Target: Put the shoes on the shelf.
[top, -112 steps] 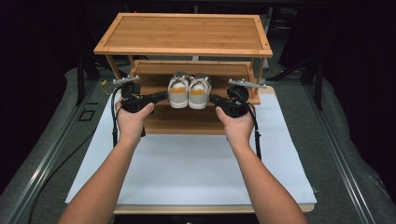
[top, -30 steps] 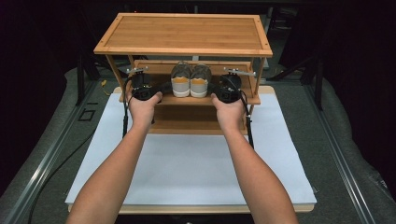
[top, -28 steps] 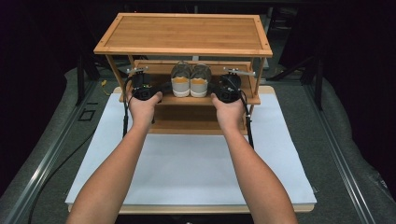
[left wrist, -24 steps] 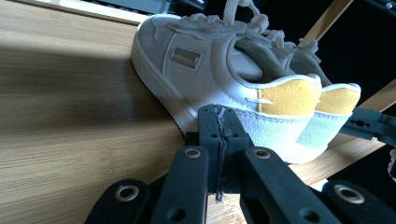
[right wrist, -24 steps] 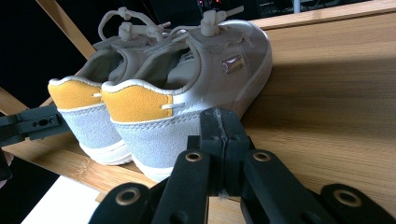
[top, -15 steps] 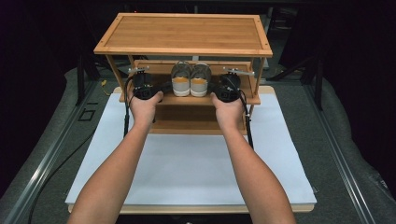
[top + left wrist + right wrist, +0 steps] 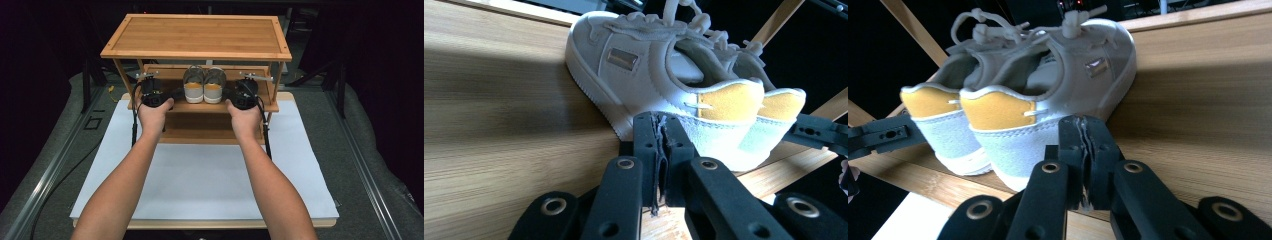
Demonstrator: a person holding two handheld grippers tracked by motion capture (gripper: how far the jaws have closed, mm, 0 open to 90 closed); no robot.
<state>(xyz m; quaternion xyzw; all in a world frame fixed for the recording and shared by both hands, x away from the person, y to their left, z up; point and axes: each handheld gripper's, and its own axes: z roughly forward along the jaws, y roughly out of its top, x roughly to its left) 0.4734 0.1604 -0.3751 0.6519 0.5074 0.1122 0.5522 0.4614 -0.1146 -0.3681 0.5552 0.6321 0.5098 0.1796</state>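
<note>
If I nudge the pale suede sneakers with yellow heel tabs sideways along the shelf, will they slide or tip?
The pale suede sneakers will probably slide rather than tip: their flat soles sit wide and low on the smooth bamboo shelf. They look light, so both may shift together, as they stand side by side. The soft collars would likely dent under a pinch.

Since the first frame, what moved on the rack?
Both hands carried the left gripper and right gripper inward to flank the pair of white sneakers with yellow heels, which slid slightly back on the middle shelf of the bamboo rack. Fingers pressed together, holding nothing; the jaws have just been opening slightly. The rack stayed put.
</note>
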